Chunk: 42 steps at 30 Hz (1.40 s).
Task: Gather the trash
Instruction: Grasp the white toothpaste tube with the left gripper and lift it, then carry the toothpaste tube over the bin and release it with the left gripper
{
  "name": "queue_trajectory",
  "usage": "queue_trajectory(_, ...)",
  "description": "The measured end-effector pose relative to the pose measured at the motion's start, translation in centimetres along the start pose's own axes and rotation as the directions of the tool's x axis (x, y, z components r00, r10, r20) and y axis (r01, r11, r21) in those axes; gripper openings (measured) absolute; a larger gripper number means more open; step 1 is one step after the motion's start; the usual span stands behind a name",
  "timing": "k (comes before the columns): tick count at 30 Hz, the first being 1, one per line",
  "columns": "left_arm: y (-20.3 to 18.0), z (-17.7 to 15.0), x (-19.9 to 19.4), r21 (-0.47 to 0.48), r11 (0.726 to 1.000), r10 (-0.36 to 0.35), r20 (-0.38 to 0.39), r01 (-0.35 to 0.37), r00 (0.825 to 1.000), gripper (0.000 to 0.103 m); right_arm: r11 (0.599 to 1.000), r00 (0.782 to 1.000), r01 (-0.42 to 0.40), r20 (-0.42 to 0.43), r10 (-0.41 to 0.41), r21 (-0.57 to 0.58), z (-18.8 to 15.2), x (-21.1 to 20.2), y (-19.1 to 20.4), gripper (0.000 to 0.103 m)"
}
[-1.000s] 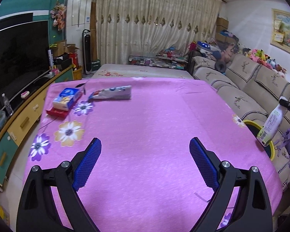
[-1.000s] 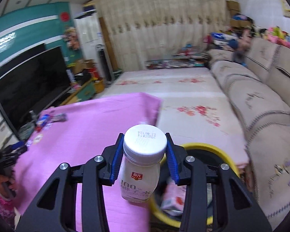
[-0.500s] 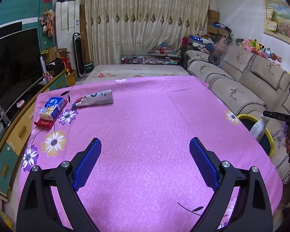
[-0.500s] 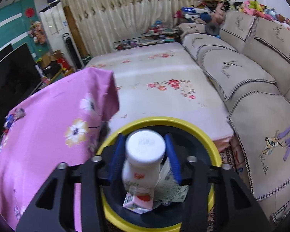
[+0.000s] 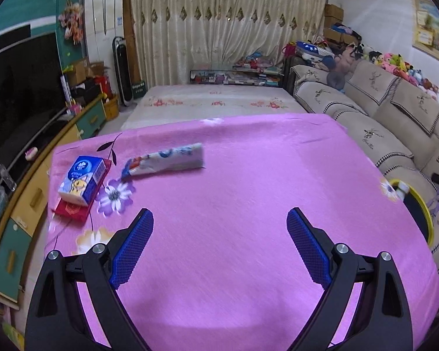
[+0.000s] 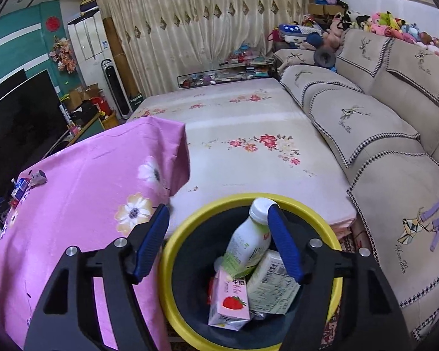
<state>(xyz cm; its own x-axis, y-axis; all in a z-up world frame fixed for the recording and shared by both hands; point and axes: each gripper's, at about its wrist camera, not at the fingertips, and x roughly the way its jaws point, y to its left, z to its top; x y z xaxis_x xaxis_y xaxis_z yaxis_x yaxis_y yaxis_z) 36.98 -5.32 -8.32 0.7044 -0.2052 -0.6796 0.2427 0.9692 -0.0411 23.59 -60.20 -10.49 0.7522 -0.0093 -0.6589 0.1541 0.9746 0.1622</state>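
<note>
My right gripper (image 6: 218, 213) hangs over a black bin with a yellow rim (image 6: 248, 197). Its jaws are opening and the pads press on nothing. A white bottle (image 6: 248, 242) leans inside the bin, its cap beside the right finger. Under it lie a strawberry milk carton (image 6: 229, 301) and a white carton (image 6: 272, 283). My left gripper (image 5: 219, 219) stands open and empty above the pink tablecloth (image 5: 234, 175). A crumpled snack wrapper (image 5: 166, 161) lies ahead of it to the left. The bin (image 5: 421, 219) shows at the table's right edge.
A blue tissue pack (image 5: 82, 180) rests on a red packet (image 5: 70, 210) near the table's left edge. A beige sofa (image 6: 380, 146) runs along the right. A flowered mat (image 6: 248, 134) lies beyond the table, and a TV cabinet (image 5: 29, 204) stands at the left.
My right gripper came down over the bin and opened; the bottle left its pads and dropped in. My left gripper moved forward over the table, nearer the wrapper.
</note>
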Motion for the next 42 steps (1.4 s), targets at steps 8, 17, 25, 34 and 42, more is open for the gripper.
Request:
queue_trajectory(8, 3.7, 4.5, 6.2, 0.132, 0.989, 0.072, -0.021, -0.069, 0.997, 0.091, 0.999, 1.0, -0.015, -0.028, 0.014, -0.029, 1.0, 2.2, 2.2, 0.067)
queue_trajectory(17, 3.8, 6.9, 11.2, 0.316, 0.949, 0.03, -0.075, -0.005, 0.997, 0.086, 0.998, 0.999, -0.012, -0.035, 0.01, -0.054, 2.7, 3.5, 3.6, 0.067)
queue_trajectory(25, 4.4, 7.0, 15.0, 0.381, 0.921, 0.001, -0.206, 0.079, 0.979, 0.073, 0.997, 0.999, 0.0, -0.054, -0.005, -0.079, 2.7, 3.9, 4.2, 0.067)
queue_trajectory(34, 5.1, 6.5, 14.2, 0.326, 0.942, 0.004, -0.245, 0.078, 0.97, 0.038, 0.998, 0.998, -0.024, -0.064, 0.02, -0.062, 2.0, 3.4, 3.7, 0.067)
queue_trajectory(42, 2.9, 3.1, 10.0, 0.265, 0.963, 0.024, -0.246, 0.043, 0.969, 0.026, 0.997, 0.998, -0.056, -0.028, 0.055, -0.047, 0.9, -0.1, 3.0, 0.067)
